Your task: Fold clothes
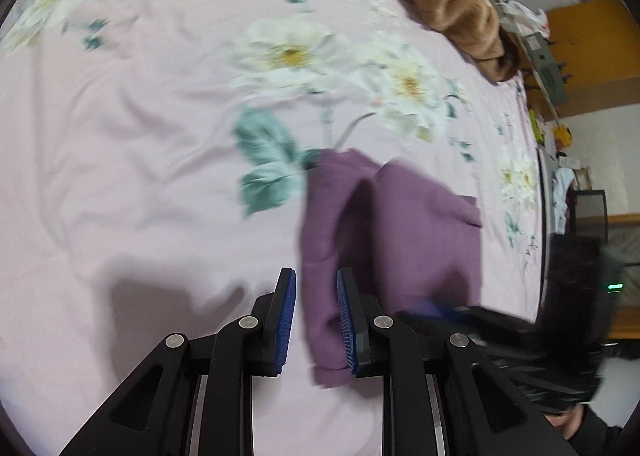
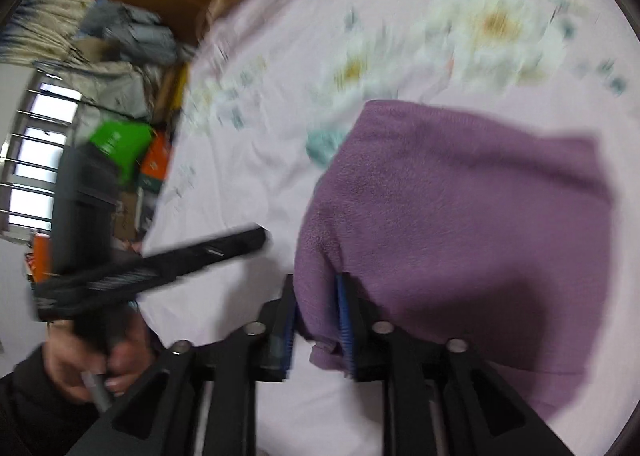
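Note:
A purple fleece garment (image 1: pixel 420 224) lies folded on the pink flowered bed sheet (image 1: pixel 160 136). My left gripper (image 1: pixel 316 320) hangs over the garment's left edge. Its blue pads stand a little apart, and a strip of sheet shows between the left pad and the cloth. My right gripper (image 2: pixel 316 326) is open with the garment's hem (image 2: pixel 328 352) between its pads, and purple cloth (image 2: pixel 460 216) drapes over its left finger. In the right wrist view the left gripper (image 2: pixel 256 238) is a blurred black bar over bare sheet (image 2: pixel 248 160), with no cloth seen in it. The right gripper (image 1: pixel 436 308) shows blurred in the left wrist view.
A brown plush blanket (image 1: pixel 456 4) lies bunched at the far side of the bed. Shelves and clutter (image 1: pixel 548 68) run along the bed's edge. In the right wrist view, bags (image 2: pixel 120 56) and a green box (image 2: pixel 116 140) stand beside a barred window. A hand (image 2: pixel 100 368) grips the left handle.

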### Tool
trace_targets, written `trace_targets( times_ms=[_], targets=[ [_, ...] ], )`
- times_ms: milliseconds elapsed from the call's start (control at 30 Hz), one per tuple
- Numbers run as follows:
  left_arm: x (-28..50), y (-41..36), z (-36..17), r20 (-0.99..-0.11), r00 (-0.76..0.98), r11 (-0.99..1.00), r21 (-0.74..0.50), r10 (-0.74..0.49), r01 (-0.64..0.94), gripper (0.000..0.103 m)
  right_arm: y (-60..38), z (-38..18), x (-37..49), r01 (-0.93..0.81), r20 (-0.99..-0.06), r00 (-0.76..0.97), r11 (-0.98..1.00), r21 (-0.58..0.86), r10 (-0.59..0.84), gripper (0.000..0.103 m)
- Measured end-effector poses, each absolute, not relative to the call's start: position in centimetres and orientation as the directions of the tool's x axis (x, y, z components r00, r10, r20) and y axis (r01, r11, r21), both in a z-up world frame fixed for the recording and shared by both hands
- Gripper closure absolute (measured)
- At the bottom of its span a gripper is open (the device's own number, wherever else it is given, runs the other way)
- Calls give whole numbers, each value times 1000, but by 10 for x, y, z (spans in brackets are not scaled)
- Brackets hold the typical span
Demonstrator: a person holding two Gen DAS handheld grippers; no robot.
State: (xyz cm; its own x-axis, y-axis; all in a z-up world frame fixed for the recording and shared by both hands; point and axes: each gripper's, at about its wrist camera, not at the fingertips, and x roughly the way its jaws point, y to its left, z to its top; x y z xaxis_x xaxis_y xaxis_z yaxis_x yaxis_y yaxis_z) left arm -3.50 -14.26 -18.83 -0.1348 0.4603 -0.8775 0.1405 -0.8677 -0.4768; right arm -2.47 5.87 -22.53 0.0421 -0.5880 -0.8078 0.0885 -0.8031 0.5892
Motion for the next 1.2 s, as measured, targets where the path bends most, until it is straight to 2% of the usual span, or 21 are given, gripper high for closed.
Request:
trace_targets(
  times_ms=[67,267,367,467,567,833,900,967,1033,1100,1200],
  targets=[
    [-34,-148,-196,-881,-119,-870,-472,459,142,81,52,-240,-17,60,-806,76,-804,592,-587,72],
    [-48,-123,-207,-869,-77,-865,-494,489,86,81,102,-196,15,17,-780,-77,-783,622,-621,72],
    [-60,-95,-208,-867,-63,-868,-496,494,20,68,162,-178,22,-57,-813,-181,-819,571,-554,71],
    [-71,-74,-213,-870,-45,-871,-491,491,-19,67,214,-182,27,-128,-853,-222,-854,505,-472,71],
    [-82,-61,-222,-884,-27,-884,-465,466,-44,62,238,-202,28,-145,-875,-171,-866,478,-454,71],
    [-99,-50,-245,-896,30,-894,-445,444,-48,62,230,-215,14,145,-883,-52,-878,456,-467,71],
    [-99,-48,-247,-899,32,-897,-439,438,-49,67,226,-213,14,228,-888,-26,-867,442,-460,71],
    [-98,-45,-247,-904,32,-903,-427,426,-56,71,223,-215,14,289,-885,-6,-848,444,-465,80],
    [-97,-42,-248,-912,27,-911,-409,408,-54,75,217,-219,14,332,-891,11,-838,432,-455,83],
    [-96,-40,-247,-920,18,-919,-392,391,-48,84,211,-221,14,367,-899,14,-834,411,-437,86],
    [-95,-38,-244,-933,-2,-933,-358,359,-47,89,211,-212,21,388,-898,-10,-829,402,-440,93]
  ],
)
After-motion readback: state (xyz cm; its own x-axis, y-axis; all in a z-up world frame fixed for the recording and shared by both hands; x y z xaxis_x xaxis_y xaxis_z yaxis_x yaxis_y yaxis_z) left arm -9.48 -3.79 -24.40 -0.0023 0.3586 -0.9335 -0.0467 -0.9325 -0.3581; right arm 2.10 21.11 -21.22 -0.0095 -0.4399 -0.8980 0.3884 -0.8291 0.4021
